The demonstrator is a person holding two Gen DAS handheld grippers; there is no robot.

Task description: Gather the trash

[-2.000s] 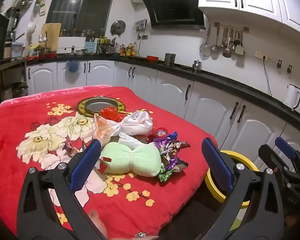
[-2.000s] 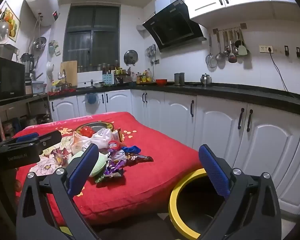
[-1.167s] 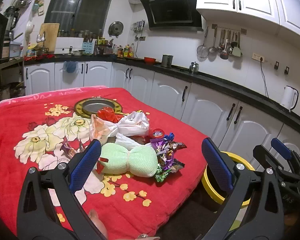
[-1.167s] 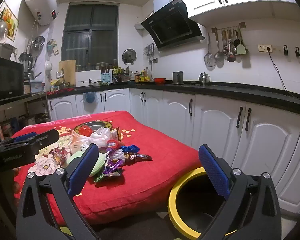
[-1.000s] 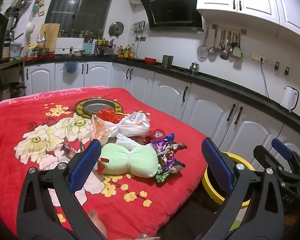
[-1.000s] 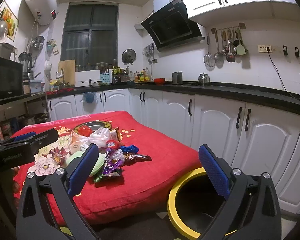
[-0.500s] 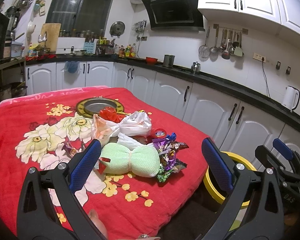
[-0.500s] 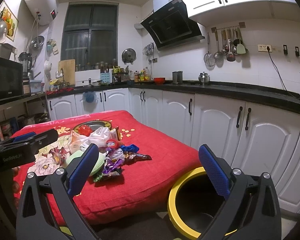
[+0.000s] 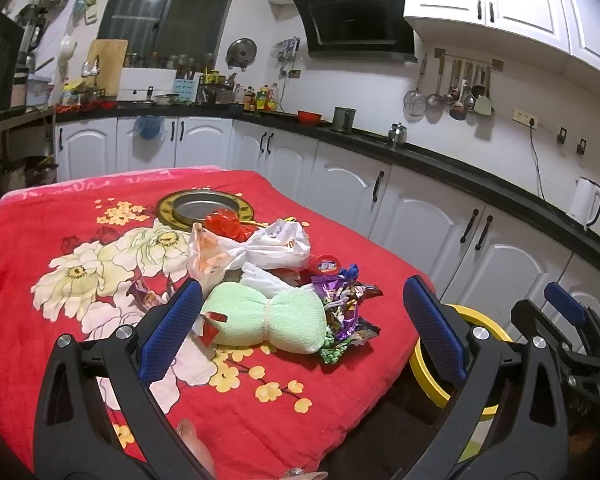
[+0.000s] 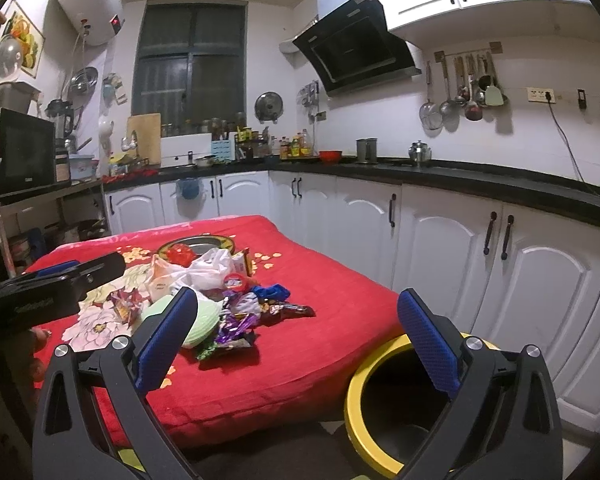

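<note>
With both the left gripper (image 9: 302, 330) and right gripper (image 10: 296, 334) spread and empty, the trash (image 9: 284, 280) lies heaped on the red cloth (image 9: 100, 208) near the yellow bin (image 10: 384, 364), looking light, soft and crinkly, best pinched at the green bundle's (image 9: 266, 322) tied waist.

White cabinets (image 10: 440, 240) under a black counter (image 10: 480, 184) line the white-walled kitchen; a dark window (image 10: 188, 60), a range hood (image 10: 356, 48) and hanging utensils (image 10: 464, 96) sit above.

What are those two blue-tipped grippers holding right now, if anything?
Nothing. The left gripper and right gripper are both open and empty; the trash pile lies untouched on the table.
</note>
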